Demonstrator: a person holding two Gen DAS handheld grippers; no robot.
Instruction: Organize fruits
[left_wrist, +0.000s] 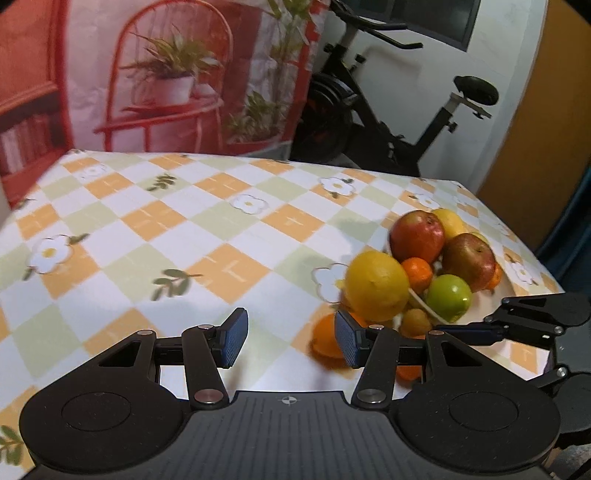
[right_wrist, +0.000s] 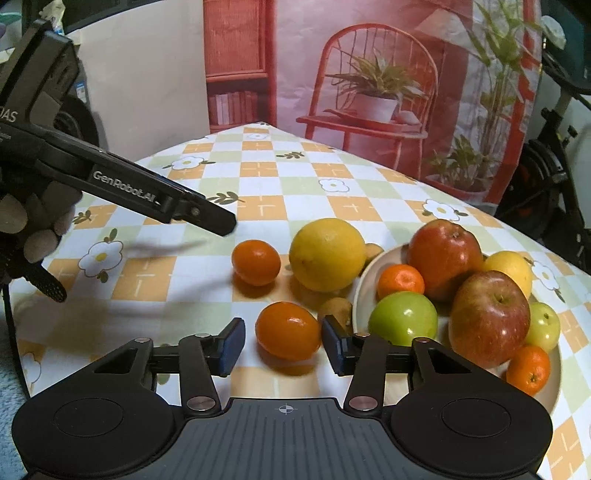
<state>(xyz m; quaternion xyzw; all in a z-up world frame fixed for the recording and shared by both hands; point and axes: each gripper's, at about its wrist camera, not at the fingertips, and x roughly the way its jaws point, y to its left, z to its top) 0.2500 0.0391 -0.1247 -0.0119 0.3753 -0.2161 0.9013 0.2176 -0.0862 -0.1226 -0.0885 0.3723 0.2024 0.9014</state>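
A white plate (right_wrist: 364, 291) holds two red apples (right_wrist: 489, 317), green apples (right_wrist: 402, 317), small oranges and a yellow fruit. On the cloth beside it lie a big lemon (right_wrist: 327, 254), two oranges (right_wrist: 256, 262) (right_wrist: 288, 330) and a kiwi (right_wrist: 338, 308). My right gripper (right_wrist: 282, 345) is open, its pads either side of the near orange. My left gripper (left_wrist: 291, 341) is open and empty, left of the lemon (left_wrist: 376, 284) and plate (left_wrist: 491, 302). The right gripper also shows in the left wrist view (left_wrist: 476, 330), low beside the plate.
The table has a checked orange, green and white cloth (left_wrist: 166, 240). An exercise bike (left_wrist: 391, 110) stands behind the table's far right. A printed backdrop (right_wrist: 369, 74) hangs behind. The left gripper's arm (right_wrist: 155, 194) reaches over the table's left side.
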